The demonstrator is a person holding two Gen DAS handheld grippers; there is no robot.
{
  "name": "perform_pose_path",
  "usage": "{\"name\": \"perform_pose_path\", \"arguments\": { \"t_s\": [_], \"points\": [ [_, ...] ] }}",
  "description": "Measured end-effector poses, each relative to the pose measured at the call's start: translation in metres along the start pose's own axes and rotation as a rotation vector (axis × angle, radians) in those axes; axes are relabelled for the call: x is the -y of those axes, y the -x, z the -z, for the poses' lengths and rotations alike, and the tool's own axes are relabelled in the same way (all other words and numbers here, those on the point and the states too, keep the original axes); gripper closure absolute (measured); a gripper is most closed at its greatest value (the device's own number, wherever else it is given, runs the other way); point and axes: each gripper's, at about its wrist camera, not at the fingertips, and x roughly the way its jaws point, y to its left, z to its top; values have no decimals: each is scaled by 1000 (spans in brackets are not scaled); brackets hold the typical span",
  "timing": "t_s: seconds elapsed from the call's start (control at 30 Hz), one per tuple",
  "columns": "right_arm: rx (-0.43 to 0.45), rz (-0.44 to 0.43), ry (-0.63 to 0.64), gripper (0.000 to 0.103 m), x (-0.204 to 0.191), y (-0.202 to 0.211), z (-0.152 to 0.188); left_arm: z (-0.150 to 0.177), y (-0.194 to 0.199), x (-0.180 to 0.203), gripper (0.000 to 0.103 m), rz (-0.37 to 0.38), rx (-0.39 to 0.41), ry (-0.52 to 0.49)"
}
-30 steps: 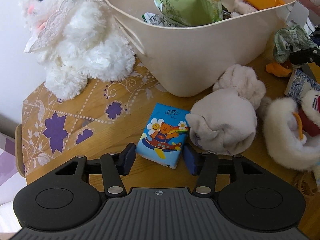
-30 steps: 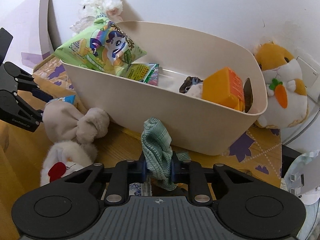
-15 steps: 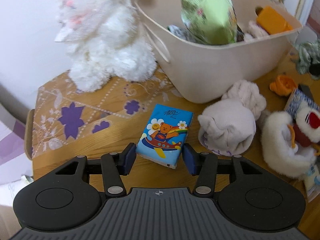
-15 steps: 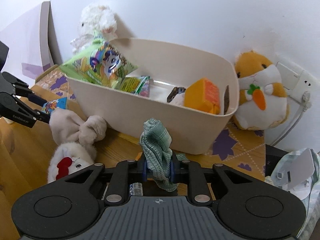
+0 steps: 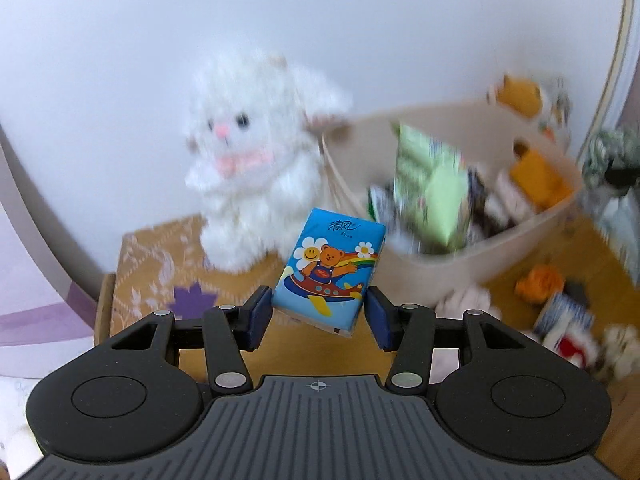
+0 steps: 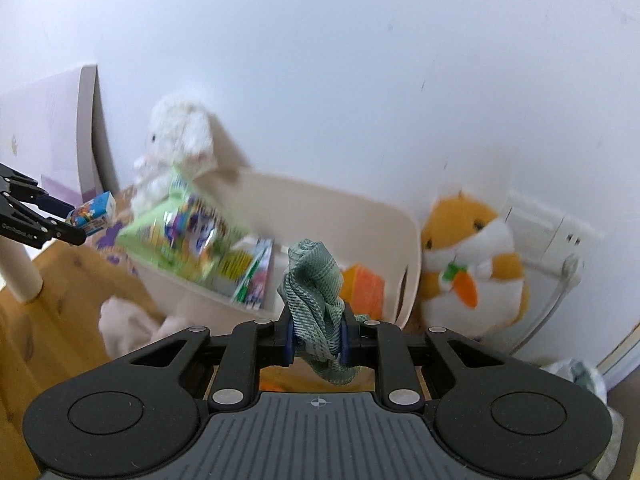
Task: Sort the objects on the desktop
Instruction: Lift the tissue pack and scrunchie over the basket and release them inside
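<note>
White wall and a wooden desk (image 6: 52, 312) frame two loaded grippers by a beige plastic storage tub (image 6: 360, 236).

Left of the tub and above the desk, the left gripper (image 5: 320, 312) holds a blue cartoon-printed tissue packet (image 5: 328, 268) between half-spread fingers. In front of the tub, the right gripper (image 6: 316, 338) has its fingers nearly together, pinching a crumpled green checked cloth (image 6: 314, 296). A white plush rabbit (image 5: 248, 168) sits left of the tub, an orange plush hamster (image 6: 472, 272) right.
</note>
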Motion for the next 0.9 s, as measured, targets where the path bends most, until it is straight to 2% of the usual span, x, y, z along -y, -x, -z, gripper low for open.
{"name": "perform_pose_path", "arguments": {
  "t_s": [0.2, 0.37, 0.5, 0.67, 0.9],
  "points": [
    [57, 33, 36, 84, 8, 2, -24, -35, 12, 12, 51, 20, 78, 1],
    [90, 72, 65, 84, 12, -9, -43, -70, 11, 41, 51, 49, 136, -22],
    [109, 87, 42, 84, 10, -22, -55, -95, 2, 70, 51, 70, 165, -26],
    [78, 98, 40, 84, 7, -48, -60, -107, -25, 106, 51, 48, 137, -72],
    [-12, 70, -55, 84, 18, -85, -46, -101, -55, 136, 51, 25, 76, -130]
  ]
}}
